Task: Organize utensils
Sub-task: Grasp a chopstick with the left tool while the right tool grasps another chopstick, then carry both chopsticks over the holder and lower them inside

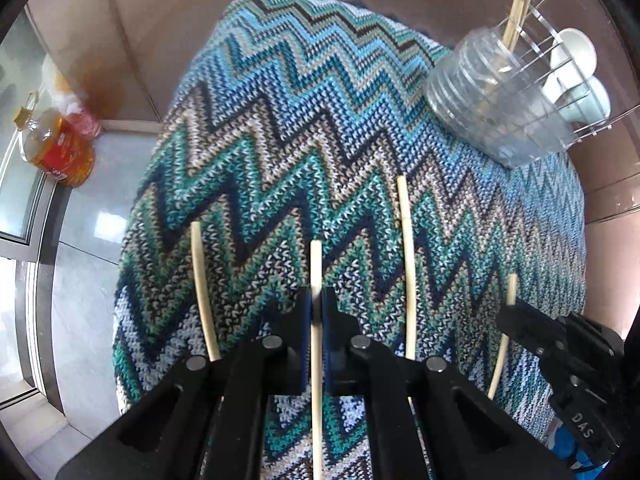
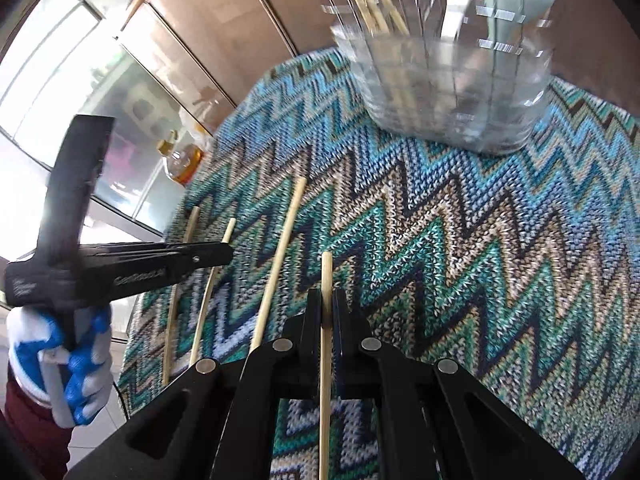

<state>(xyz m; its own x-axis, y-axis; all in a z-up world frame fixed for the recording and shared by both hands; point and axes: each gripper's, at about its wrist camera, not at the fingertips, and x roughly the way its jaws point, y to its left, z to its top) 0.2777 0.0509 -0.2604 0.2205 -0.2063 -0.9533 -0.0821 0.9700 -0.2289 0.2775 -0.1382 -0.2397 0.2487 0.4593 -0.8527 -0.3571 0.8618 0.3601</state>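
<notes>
One chopstick (image 1: 316,280) is being clenched by the left gripper (image 1: 316,312) and another chopstick (image 2: 326,300) by the right gripper (image 2: 327,312), both low over the zigzag-clothed bench (image 1: 280,140). Several are being kept already in the clear holder (image 1: 496,108) at two o'clock, beside white spoons (image 1: 576,56). Two loose chopsticks (image 1: 406,260) are still being left beside the held ones, and the path to the holder seems unblocked.

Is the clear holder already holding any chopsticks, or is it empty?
Not empty. In the left wrist view, pale chopsticks stand up out of the clear holder, with white spoons in its far part.
</notes>
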